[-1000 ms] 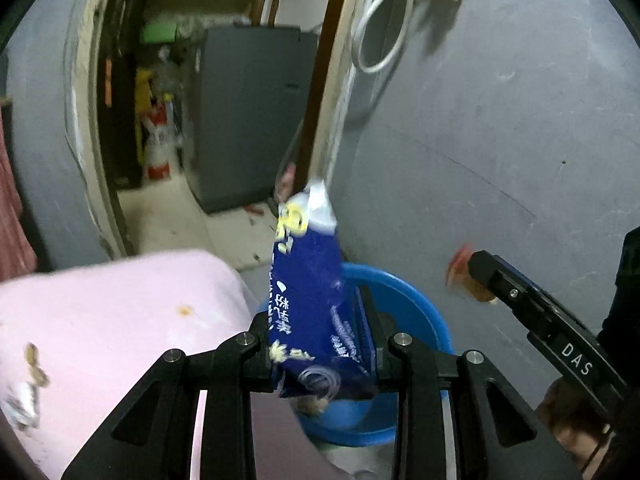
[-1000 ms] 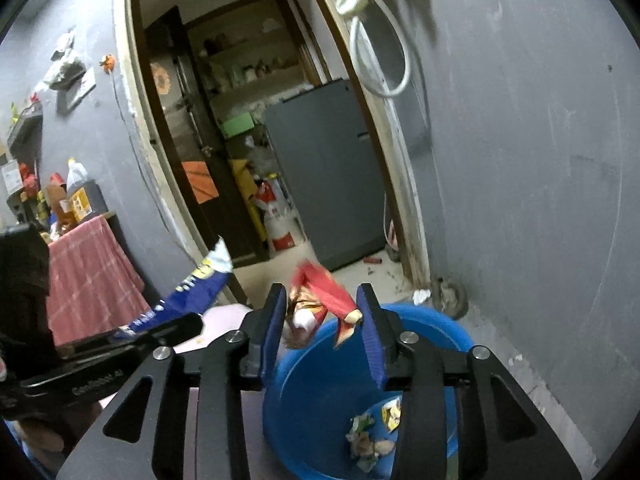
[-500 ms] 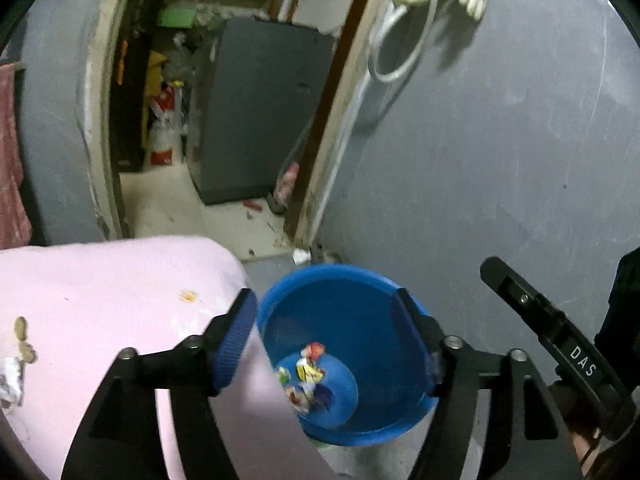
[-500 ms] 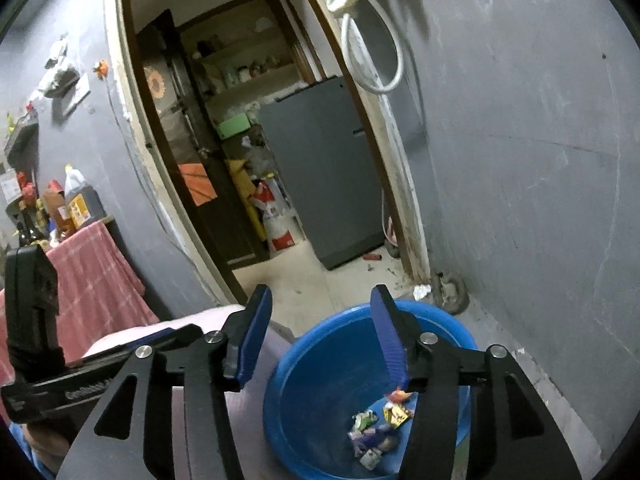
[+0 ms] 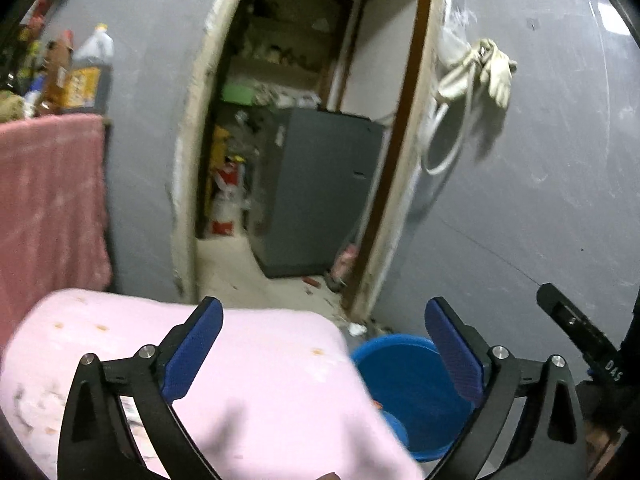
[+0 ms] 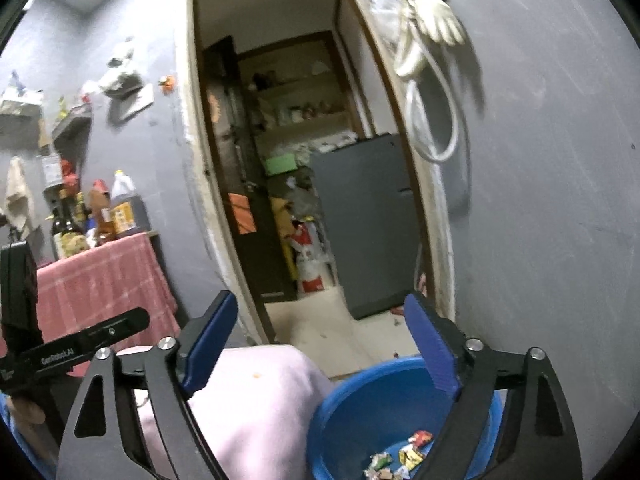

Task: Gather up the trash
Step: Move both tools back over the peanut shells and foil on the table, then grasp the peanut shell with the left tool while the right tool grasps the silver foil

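Nearest, the left tool (image 5: pixel 324 344) stands wide open with nothing between its blue pads, its jaws having just been opening; the right tool (image 6: pixel 320 338) is likewise spread and empty, its jaws also having just opened. Below both lies a pink-covered worktop (image 5: pixel 248 364). Just beside its edge sits the blue basin (image 6: pixel 360 400), with crumpled wrappers (image 6: pixel 400 456) lying on its bottom. Farther off, a doorway opens onto a grey fridge (image 6: pixel 368 220); white gloves (image 5: pixel 486 68) hang on the grey wall
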`<state>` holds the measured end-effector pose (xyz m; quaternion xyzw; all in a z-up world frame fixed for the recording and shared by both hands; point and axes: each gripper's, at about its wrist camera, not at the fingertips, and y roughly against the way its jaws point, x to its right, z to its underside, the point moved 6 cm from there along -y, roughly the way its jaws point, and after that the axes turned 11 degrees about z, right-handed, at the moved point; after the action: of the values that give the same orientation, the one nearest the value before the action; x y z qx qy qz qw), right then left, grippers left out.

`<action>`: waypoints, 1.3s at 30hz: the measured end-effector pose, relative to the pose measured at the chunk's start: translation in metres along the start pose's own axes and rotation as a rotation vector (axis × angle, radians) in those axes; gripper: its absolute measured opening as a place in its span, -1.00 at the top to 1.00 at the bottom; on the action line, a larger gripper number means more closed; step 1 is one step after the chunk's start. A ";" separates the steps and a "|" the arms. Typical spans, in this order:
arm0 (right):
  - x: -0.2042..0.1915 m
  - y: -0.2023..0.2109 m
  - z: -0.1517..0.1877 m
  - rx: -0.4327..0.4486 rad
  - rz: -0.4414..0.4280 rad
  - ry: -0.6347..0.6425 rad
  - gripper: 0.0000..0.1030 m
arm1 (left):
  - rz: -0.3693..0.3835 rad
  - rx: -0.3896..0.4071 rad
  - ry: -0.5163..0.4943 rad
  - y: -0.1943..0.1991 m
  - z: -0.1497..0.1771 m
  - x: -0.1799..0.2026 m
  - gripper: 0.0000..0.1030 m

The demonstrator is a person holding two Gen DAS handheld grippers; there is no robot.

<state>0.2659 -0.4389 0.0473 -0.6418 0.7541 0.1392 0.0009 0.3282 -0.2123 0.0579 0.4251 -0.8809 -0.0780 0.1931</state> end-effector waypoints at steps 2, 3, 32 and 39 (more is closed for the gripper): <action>-0.014 0.003 -0.002 0.013 -0.023 0.018 -0.93 | -0.025 0.029 -0.010 0.019 -0.005 -0.008 -0.95; -0.024 0.004 -0.003 0.019 -0.046 0.027 -1.00 | -0.037 0.041 -0.012 0.028 -0.004 -0.012 -0.95; -0.188 -0.030 0.073 -0.139 -0.305 0.260 -1.00 | -0.359 -0.019 0.045 0.129 0.061 -0.157 -0.96; -0.202 -0.049 0.105 -0.270 -0.331 0.310 -0.85 | -0.343 -0.156 0.083 0.119 0.092 -0.176 -0.95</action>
<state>0.3299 -0.2278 -0.0274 -0.7645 0.6044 0.1366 -0.1778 0.3040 -0.0033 -0.0387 0.5553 -0.7782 -0.1603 0.2454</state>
